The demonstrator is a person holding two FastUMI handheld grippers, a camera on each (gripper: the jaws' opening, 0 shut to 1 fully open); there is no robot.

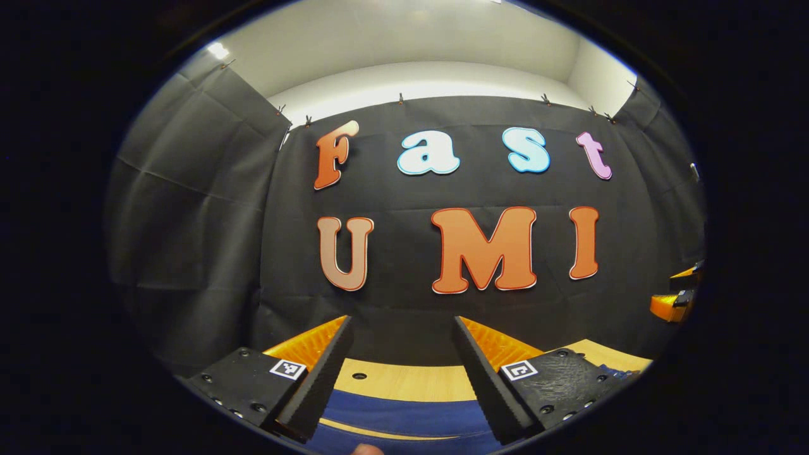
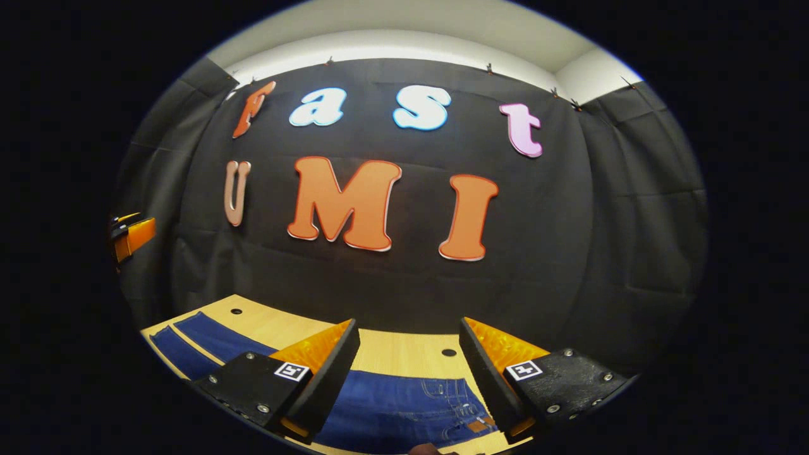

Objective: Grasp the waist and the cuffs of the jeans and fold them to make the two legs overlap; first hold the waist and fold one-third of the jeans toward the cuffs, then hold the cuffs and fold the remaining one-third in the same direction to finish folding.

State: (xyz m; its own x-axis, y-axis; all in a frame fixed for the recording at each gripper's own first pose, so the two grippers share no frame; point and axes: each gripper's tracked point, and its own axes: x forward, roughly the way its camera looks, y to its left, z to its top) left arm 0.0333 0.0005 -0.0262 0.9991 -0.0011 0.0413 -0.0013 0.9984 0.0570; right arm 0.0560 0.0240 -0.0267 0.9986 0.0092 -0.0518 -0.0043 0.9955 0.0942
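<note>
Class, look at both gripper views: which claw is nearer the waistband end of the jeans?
Right. The right claw hovers open above the jeans at the waistband and pocket end. The left claw hovers open above the legs, nearer the cuffs.

Beneath the left tool [image 1: 401,379] the jeans [image 1: 404,417] are a deep, even blue, lying on a desk [image 1: 404,382] of pale yellow wood grain with a small dark round hole in it just ahead of the tool. Below the right tool [image 2: 409,379] the same blue denim shows lighter stitching in curved lines and a small brown patch [image 2: 475,426] near the waist. Off to that tool's left, the two legs appear as blue bands parted by a thin strip of the light wood. Each tool's body is black and carries a small white square tag with a black pattern. The wall above the booth cloth is plain white.
</note>
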